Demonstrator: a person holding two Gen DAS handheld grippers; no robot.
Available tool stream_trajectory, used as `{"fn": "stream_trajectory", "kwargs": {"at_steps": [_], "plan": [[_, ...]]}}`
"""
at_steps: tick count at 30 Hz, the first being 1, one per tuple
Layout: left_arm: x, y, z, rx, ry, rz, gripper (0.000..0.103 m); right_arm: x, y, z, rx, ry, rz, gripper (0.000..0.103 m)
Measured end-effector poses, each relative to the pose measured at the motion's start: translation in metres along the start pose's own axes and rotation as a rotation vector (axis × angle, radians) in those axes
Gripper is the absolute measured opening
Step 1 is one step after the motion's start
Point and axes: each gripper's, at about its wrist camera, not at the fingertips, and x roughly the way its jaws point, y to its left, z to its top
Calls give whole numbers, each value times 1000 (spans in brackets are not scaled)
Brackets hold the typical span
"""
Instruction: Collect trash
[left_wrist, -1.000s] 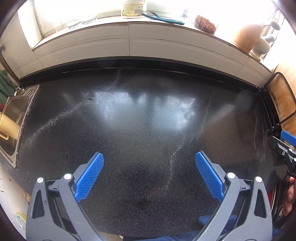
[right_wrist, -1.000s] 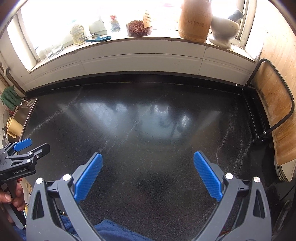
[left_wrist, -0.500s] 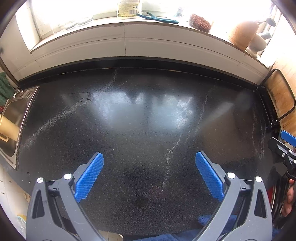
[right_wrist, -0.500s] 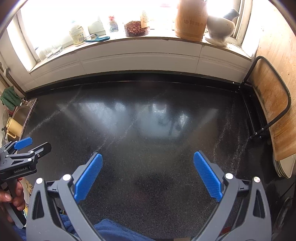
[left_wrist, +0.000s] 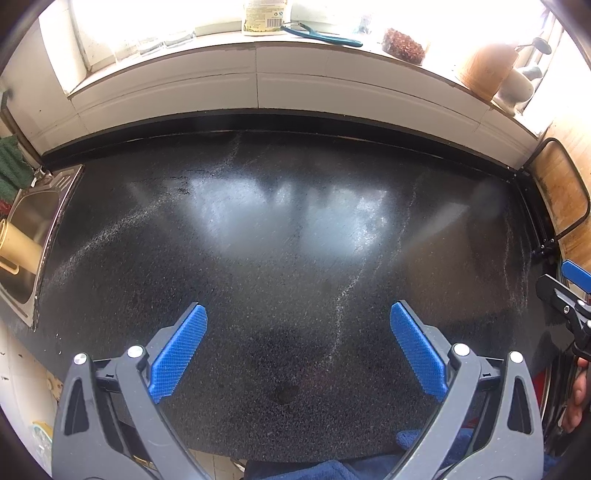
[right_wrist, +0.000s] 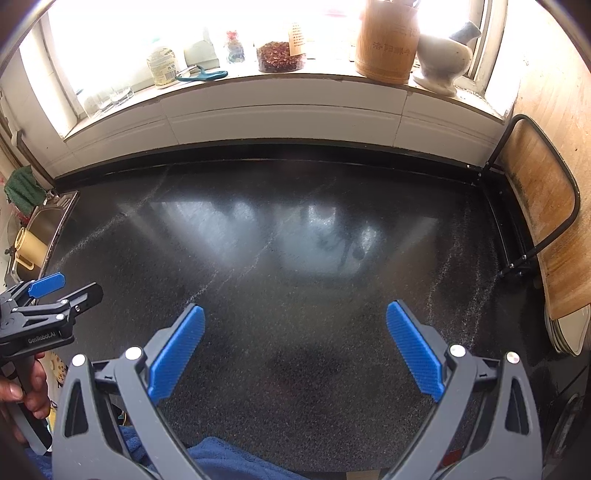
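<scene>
Two grippers are held above one black speckled countertop (left_wrist: 295, 258): the left gripper (left_wrist: 298, 343) and the right gripper (right_wrist: 295, 343), each with two blue pads spread wide apart, nothing between them. No trash can be made out on the countertop. One sink (left_wrist: 33, 229) is seen at the left. One wooden canister (right_wrist: 386, 40) and one white mortar (right_wrist: 443, 59) are set on the windowsill (right_wrist: 280, 79).

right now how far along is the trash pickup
Done or not, I cannot tell: the black countertop shows no trash, only pale streaks. In hand: nothing; the left gripper and right gripper are both open and empty. Left: nothing visible to collect here.
</scene>
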Motion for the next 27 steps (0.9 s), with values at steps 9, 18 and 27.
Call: {"fn": "stream_trajectory", "kwargs": {"at_steps": [9, 18, 27], "plan": [[0, -1, -2, 3, -1, -4, 97, -1, -2, -2, 2, 3, 0, 96], [1, -2, -3, 2, 2, -6, 97, 1, -3, 0, 3, 3, 3, 96], [2, 0, -2, 1, 1, -6, 97, 6, -2, 3, -1, 13, 9, 96]]}}
